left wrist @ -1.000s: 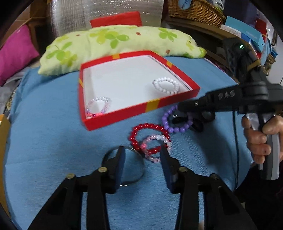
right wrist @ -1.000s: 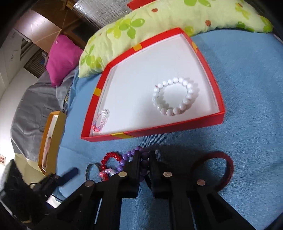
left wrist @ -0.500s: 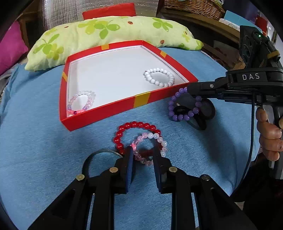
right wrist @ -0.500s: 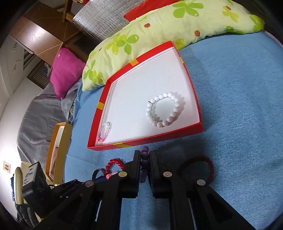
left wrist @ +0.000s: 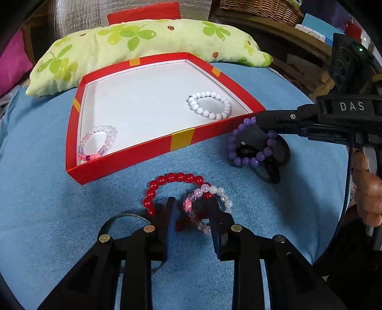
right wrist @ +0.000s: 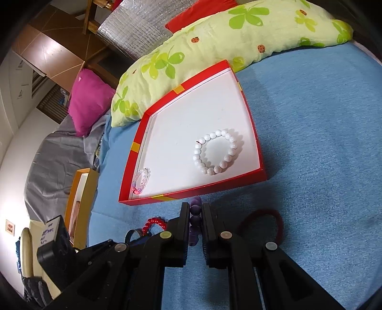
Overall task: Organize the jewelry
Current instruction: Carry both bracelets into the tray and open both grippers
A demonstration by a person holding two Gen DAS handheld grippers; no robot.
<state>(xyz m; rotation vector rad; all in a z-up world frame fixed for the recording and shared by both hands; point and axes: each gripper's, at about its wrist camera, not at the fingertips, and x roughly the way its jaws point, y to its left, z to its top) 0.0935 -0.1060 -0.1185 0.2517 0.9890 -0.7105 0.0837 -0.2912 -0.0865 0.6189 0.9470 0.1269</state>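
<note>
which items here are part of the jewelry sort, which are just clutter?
In the job:
- red tray, white bracelet and pale pink bracelet inside
- purple bracelet, in right gripper
- red bead bracelet, pink bracelet, by left gripper
- dark red band

Clutter:
- clover pillow
- magenta cushion
- wicker basket

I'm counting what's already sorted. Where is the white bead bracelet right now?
The white bead bracelet lies inside the shallow red box, near its right front corner in the left wrist view, apart from the pale pink bead bracelet at the left front corner.
</note>
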